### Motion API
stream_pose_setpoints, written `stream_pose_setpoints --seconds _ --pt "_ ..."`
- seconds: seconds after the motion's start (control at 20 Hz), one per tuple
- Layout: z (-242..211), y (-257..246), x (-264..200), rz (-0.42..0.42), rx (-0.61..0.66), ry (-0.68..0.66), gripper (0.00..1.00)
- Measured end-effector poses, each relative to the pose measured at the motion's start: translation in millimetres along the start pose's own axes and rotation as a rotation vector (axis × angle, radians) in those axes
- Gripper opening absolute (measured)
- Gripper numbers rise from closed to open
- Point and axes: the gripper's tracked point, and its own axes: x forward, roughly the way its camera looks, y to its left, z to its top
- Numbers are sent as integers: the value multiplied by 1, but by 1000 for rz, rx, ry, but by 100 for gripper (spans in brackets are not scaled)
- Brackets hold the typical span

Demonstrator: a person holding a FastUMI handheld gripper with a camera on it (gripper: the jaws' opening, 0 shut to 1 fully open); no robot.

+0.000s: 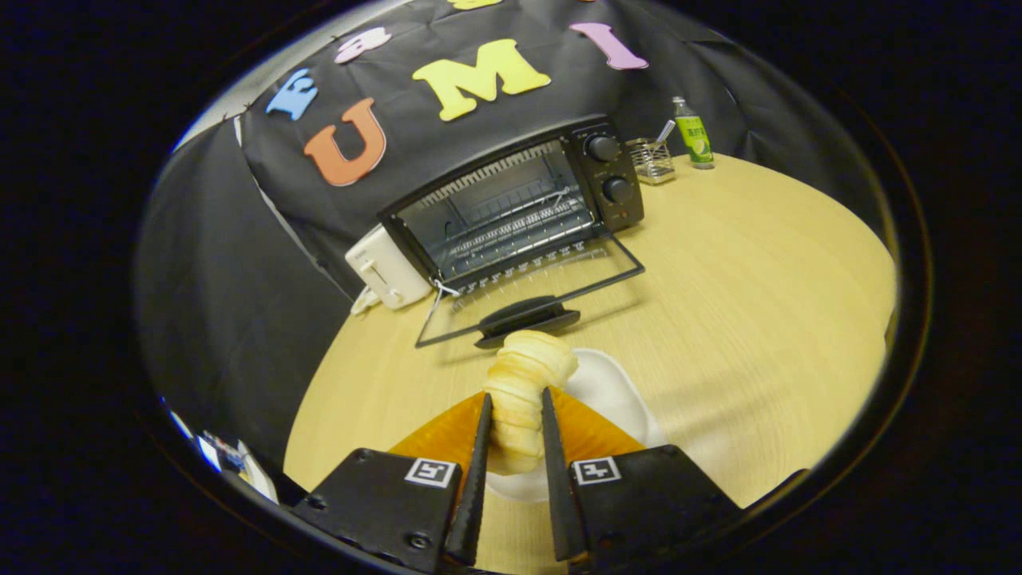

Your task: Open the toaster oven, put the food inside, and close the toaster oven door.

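We see a broad bench [758, 263] of pale, fine-grained wood with a rounded edge. On it stands the black metal toaster oven [511, 204], boxy, its glass door [531, 291] folded down flat toward us by a thick black handle, wire rack and ribbed heating rods showing inside, two round knobs [608, 168] stacked on its panel. A white plastic toaster [386, 267] touches the oven's side; beyond the other side sit a small wire basket [651, 160] and a green-labelled bottle [691, 132]. Nearer us lies a smooth white plate [619, 383], near the door's handle. Our tool [512, 419] has closed both thin black fingers on the food [523, 383], a pale, ridged, pastry-like roll standing up between them, just short of the open door, above the plate. Orange pieces flank the fingers.
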Motion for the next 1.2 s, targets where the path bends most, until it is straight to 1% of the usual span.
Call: stream_pose_setpoints --seconds 0.25,0.4,0.5,0.95,1.2 --pt "57 17 8 66 84 -65 40" --pt "90 26 31 107 153 -68 40" --pt "111 31 56 116 182 -63 40" --pt "164 26 175 63 243 -42 40" --pt "173 19 217 42 267 -48 40"
